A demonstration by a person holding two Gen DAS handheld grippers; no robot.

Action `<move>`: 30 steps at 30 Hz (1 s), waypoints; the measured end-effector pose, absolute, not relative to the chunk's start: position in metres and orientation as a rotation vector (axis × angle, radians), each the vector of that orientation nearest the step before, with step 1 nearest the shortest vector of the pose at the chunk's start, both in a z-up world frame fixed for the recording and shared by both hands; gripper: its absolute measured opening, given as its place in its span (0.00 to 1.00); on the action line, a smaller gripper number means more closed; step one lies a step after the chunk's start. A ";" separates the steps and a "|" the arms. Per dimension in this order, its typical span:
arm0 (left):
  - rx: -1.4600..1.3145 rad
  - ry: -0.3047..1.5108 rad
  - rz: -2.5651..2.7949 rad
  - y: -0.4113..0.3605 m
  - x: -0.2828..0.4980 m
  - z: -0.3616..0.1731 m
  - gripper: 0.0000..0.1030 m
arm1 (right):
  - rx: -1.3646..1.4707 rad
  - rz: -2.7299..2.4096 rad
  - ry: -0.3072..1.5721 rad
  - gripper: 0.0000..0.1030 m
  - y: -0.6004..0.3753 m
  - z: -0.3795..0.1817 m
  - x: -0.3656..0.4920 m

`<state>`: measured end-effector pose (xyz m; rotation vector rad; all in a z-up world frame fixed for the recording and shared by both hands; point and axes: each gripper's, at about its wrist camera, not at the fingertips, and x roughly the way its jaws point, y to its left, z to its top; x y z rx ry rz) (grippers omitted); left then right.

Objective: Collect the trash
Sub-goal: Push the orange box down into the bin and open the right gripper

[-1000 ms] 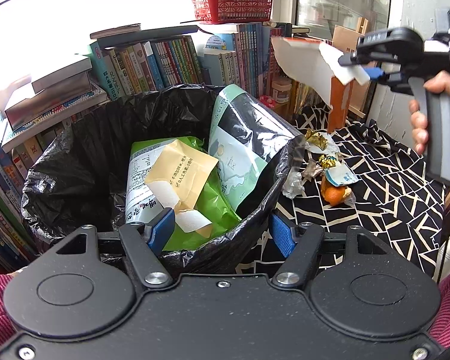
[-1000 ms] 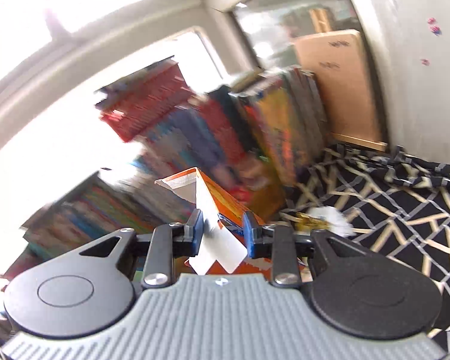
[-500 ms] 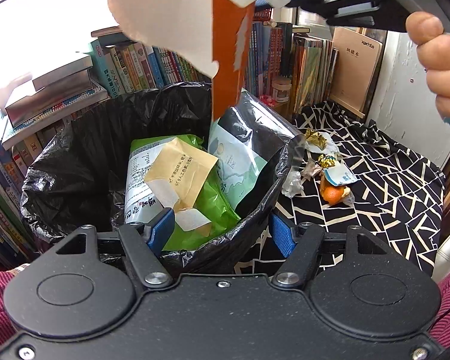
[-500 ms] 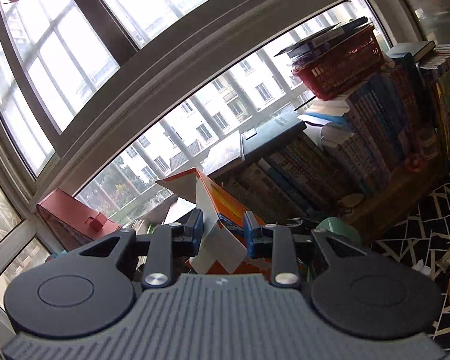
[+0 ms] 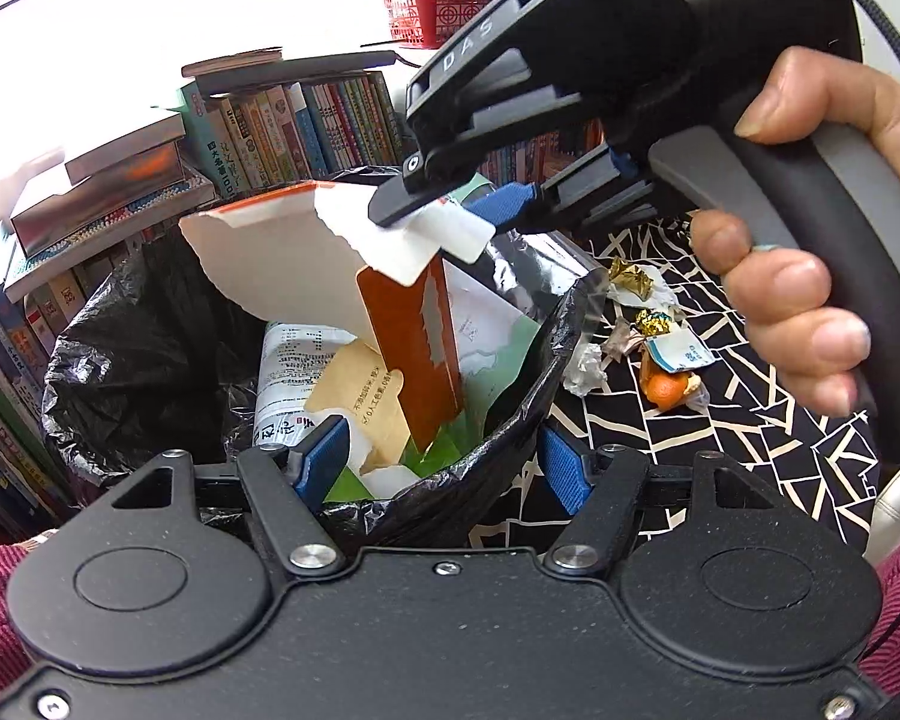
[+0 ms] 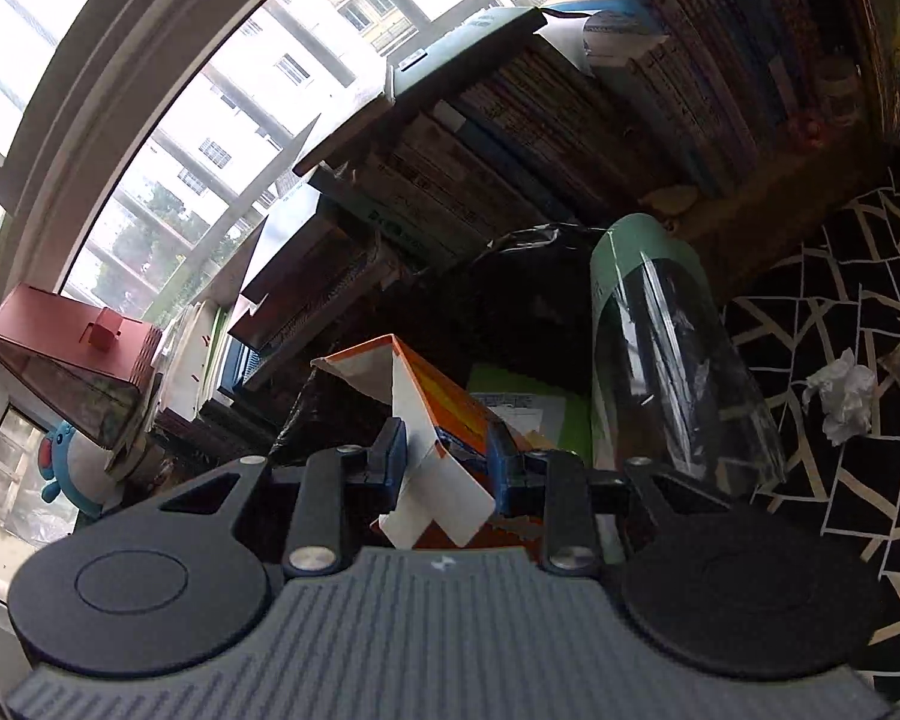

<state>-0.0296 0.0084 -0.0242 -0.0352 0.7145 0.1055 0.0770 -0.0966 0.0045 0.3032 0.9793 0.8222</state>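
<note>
Orange-and-white cardboard — a torn box [image 5: 342,264] — hangs over the black-lined trash bin [image 5: 150,360], pinched between the narrowly set pads of the right gripper [image 5: 450,210]. The left gripper [image 5: 444,468] clamps the bin's near rim, one finger inside, one outside. Wrappers [image 5: 630,282] and orange peel [image 5: 666,390] lie on the patterned cloth [image 5: 750,450] beside the bin.

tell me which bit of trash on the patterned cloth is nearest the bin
The crumpled white wrapper, lying right beside the bin's black liner. The gold foil wrappers and the orange peel lie farther out.
</note>
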 end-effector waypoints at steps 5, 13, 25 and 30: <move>-0.037 0.715 0.105 0.009 -0.030 -0.024 0.64 | 0.256 0.802 1.026 0.32 -0.087 -0.008 0.078; -0.039 0.715 0.104 0.009 -0.030 -0.024 0.64 | 0.200 0.764 1.084 0.33 -0.076 -0.017 0.087; -0.040 0.714 0.103 0.008 -0.030 -0.024 0.64 | 0.161 0.751 1.121 0.33 -0.065 -0.028 0.094; -0.039 0.714 0.103 0.008 -0.030 -0.024 0.64 | 0.151 0.754 1.127 0.32 -0.061 -0.030 0.094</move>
